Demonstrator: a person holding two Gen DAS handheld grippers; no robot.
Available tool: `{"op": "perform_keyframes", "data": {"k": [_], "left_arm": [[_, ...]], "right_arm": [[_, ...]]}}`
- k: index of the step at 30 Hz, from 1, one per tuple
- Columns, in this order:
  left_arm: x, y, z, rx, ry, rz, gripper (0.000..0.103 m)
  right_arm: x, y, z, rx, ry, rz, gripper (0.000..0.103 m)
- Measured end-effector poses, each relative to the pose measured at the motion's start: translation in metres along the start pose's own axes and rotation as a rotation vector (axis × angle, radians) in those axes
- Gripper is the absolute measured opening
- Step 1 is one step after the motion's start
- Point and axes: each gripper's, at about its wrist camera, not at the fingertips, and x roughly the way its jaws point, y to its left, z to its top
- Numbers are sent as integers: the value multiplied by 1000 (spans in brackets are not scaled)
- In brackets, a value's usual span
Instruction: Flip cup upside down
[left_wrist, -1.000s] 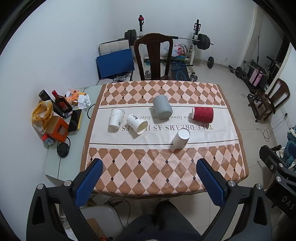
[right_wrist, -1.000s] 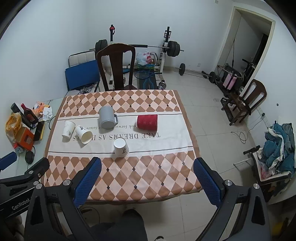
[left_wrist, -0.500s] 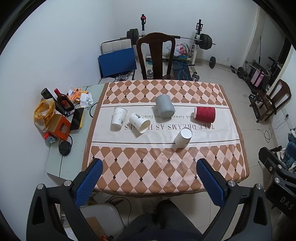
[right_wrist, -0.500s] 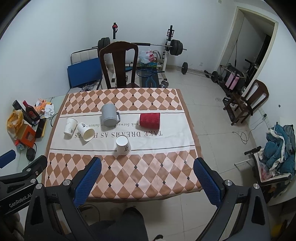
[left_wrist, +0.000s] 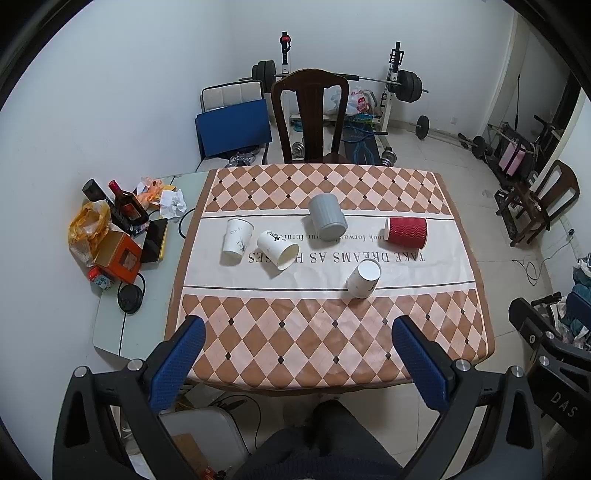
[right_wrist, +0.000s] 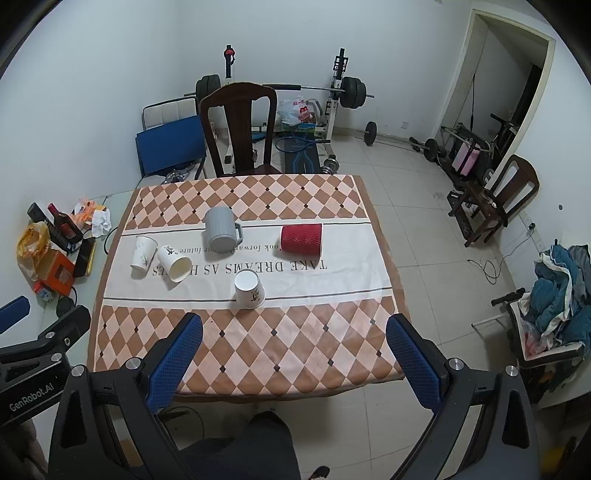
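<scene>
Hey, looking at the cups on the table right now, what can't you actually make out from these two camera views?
- Gray mug: its handle is hidden behind its own body in the left wrist view; only the right wrist view shows it.
- Red cup: lies sideways, and its mouth cannot be seen in either view.
- Far-left white cup: its printed design is too small to read.
- Tablecloth lettering: partly covered by the cups.
- Right gripper: in the left view, cut off by the frame edge.

- The table (left_wrist: 325, 343) wears a diamond-patterned cloth with a white lettered band.
- On the band: grey mug (left_wrist: 328, 218) seemingly inverted, red cup (left_wrist: 405, 231) on its side, three white paper cups (left_wrist: 364, 273).
</scene>
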Motion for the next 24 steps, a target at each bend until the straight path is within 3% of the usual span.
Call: {"op": "perform_keyframes", "data": {"k": [24], "left_arm": [[-4, -1, -2, 1, -1, 4, 103]], "right_arm": [[1, 1, 0, 3, 7, 1, 101]]}}
